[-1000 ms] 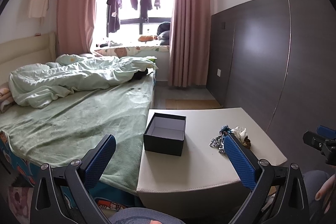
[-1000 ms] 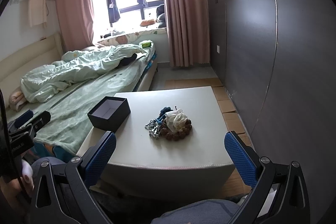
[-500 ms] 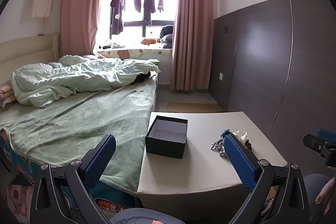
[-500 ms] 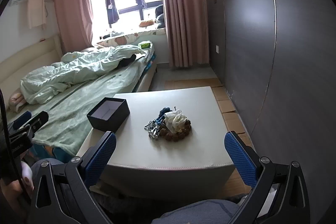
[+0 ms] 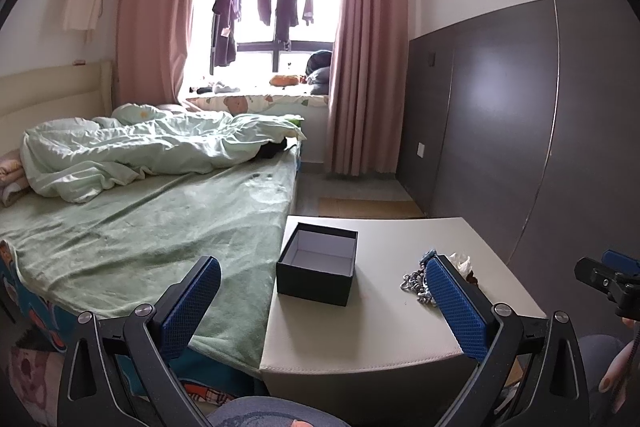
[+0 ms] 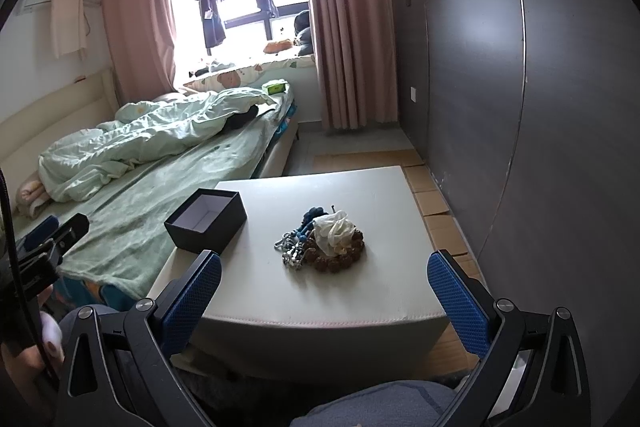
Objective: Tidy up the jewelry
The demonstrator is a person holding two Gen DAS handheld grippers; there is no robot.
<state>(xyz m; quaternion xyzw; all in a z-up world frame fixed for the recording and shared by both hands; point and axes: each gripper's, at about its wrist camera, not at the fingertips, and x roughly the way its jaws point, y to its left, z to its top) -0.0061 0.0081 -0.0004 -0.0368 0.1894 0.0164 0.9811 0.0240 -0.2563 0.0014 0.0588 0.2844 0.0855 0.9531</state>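
Box (image 6: 206, 225) left on table (image 6: 360, 303), jewelry pile (image 6: 324, 247) right, bed (image 6: 160, 183) left

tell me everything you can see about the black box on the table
The black box is a small square open-topped box, seemingly card, matte black outside with a pale lining inside. No lid is on it, and it looks empty. It sits upright and flat on the white table, near the edge closest to the bed. The jewelry pile lies apart from it on the same table. Neither gripper touches it; only the tabletop does.
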